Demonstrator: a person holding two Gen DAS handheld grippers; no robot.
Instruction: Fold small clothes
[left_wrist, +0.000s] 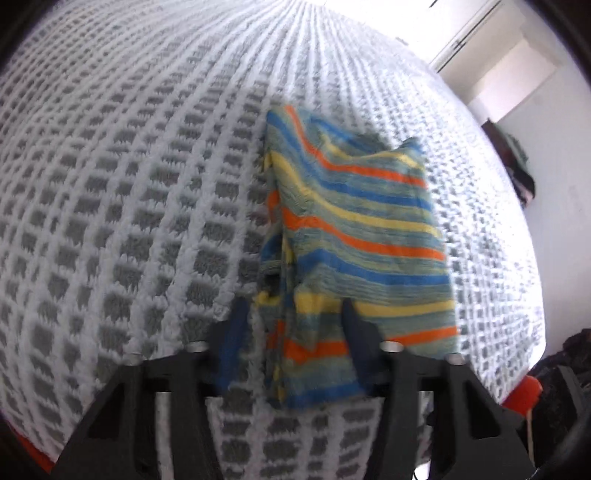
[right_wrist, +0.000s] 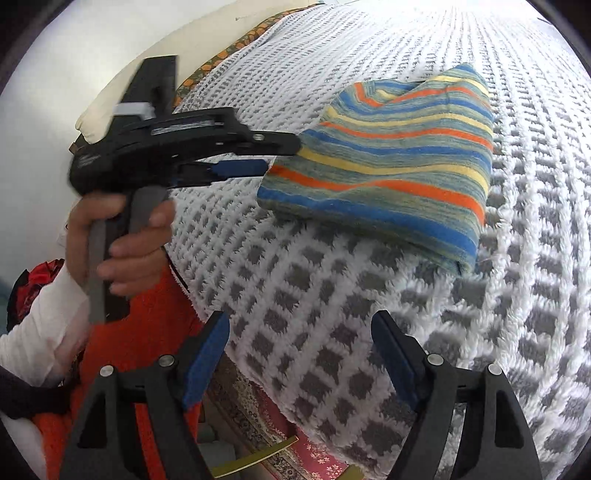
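A folded striped cloth in blue, orange, yellow and green lies on a white and grey checked blanket. My left gripper straddles the cloth's near edge. One finger touches the fabric, while a strip of blanket shows between the other pad and the cloth, so the jaws stand apart. In the right wrist view a hand holds that left gripper at the left end of the cloth. My right gripper is open and holds nothing; it hovers over the blanket, short of the cloth.
The blanket's edge drops off at the lower left of the right wrist view, with orange fabric and a patterned rug below. A white sleeve reaches in from the left. In the left wrist view a white wall and dark items lie beyond the bed's right side.
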